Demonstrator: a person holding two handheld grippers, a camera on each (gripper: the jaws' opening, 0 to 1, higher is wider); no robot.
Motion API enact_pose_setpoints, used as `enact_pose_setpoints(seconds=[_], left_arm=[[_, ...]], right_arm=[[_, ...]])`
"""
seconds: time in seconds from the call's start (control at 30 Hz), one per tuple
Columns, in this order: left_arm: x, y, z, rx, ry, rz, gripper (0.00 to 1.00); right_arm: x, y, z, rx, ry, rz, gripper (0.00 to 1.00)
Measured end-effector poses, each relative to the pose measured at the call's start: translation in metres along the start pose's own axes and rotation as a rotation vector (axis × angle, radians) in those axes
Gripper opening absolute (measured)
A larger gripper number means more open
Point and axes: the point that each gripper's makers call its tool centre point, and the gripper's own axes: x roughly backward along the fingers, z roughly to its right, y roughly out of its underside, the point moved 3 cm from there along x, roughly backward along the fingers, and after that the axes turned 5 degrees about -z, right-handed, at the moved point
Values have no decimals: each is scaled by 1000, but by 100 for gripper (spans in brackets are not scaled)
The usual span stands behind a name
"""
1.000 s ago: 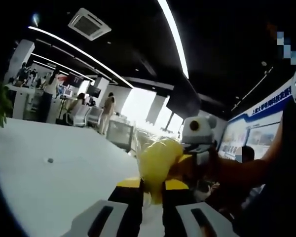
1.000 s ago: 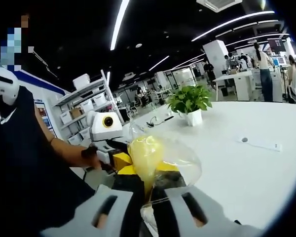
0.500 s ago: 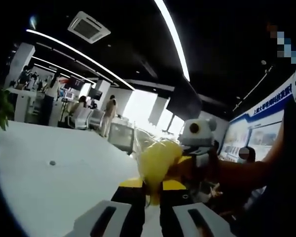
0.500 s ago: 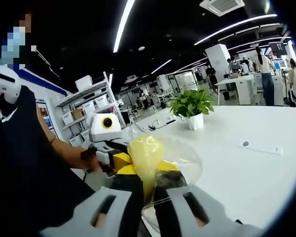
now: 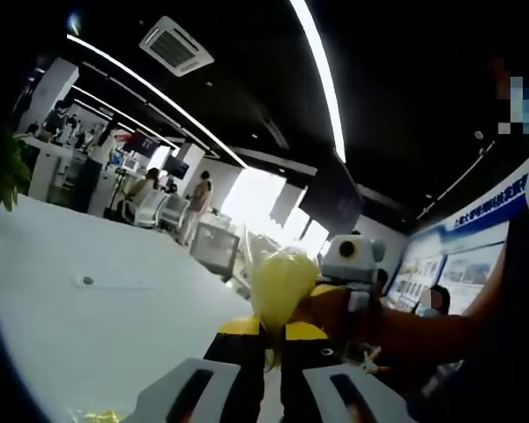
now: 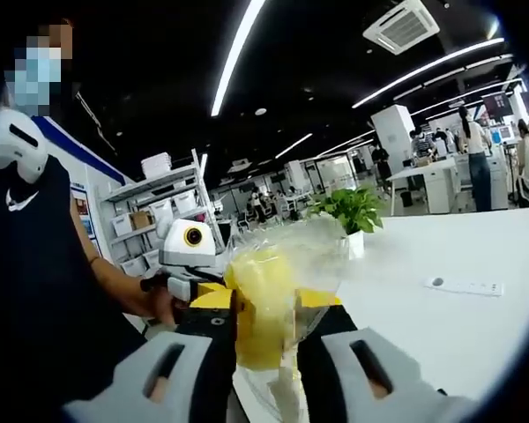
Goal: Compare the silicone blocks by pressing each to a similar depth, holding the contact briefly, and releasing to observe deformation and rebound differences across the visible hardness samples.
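Note:
A yellow silicone block [image 5: 282, 280] in a clear plastic bag hangs above the white table [image 5: 79, 335], held between both grippers. My left gripper [image 5: 271, 339] is shut on the lower end of the bagged block, its yellow-tipped jaws nearly touching. Behind the block, my right gripper [image 5: 351, 264] comes in from the right, in a person's hand. In the right gripper view the block [image 6: 260, 304] sits between the jaws of my right gripper [image 6: 266, 308], which is shut on it. The crinkled bag [image 6: 310, 247] rises above it. My left gripper [image 6: 189, 256] meets it from the left.
A potted plant [image 6: 354, 211] and a flat white strip with a round button [image 6: 463, 285] sit on the table. Shelves with boxes [image 6: 154, 220] stand behind the person. People work at desks [image 5: 79, 167] far off. Something yellow-green [image 5: 97, 416] lies near the table's front.
Both views have tilted a little upward. In the right gripper view the yellow block now sits deeper and taller between the jaws, with the bag bunched above it. Both grips have held.

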Motion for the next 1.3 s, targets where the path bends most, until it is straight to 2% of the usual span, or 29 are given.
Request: enact_pose_setpoints(seconds=[0.13, 0.3, 0.37, 0.4, 0.47, 0.53, 0.87, 1.03, 1.3], left_arm=[[-1, -2, 1, 9, 3, 5, 2], [-3, -2, 0, 28, 8, -4, 2], [-5, -3, 0, 37, 17, -6, 2], [-6, -3, 0, 37, 18, -7, 2], [-8, -4, -2, 49, 23, -13, 2], [-10, -4, -3, 68, 31, -20, 2], [-26, -7, -8, 101, 49, -67, 2], [-33, -1, -9, 134, 52, -102, 2], [-39, 10, -13, 199, 62, -143, 2]], right_arm=[[4, -1, 6, 7, 44, 30, 50], [13, -1, 16, 36, 117, 51, 84], [19, -5, 22, 33, 156, 95, 97], [23, -4, 21, 37, 151, 89, 96], [30, -6, 26, 62, 187, 109, 96], [35, -4, 27, 103, 216, 92, 96], [70, 14, 35, 99, 310, 60, 96], [86, 29, 34, 141, 357, 18, 96], [117, 48, 40, 101, 430, 18, 96]])
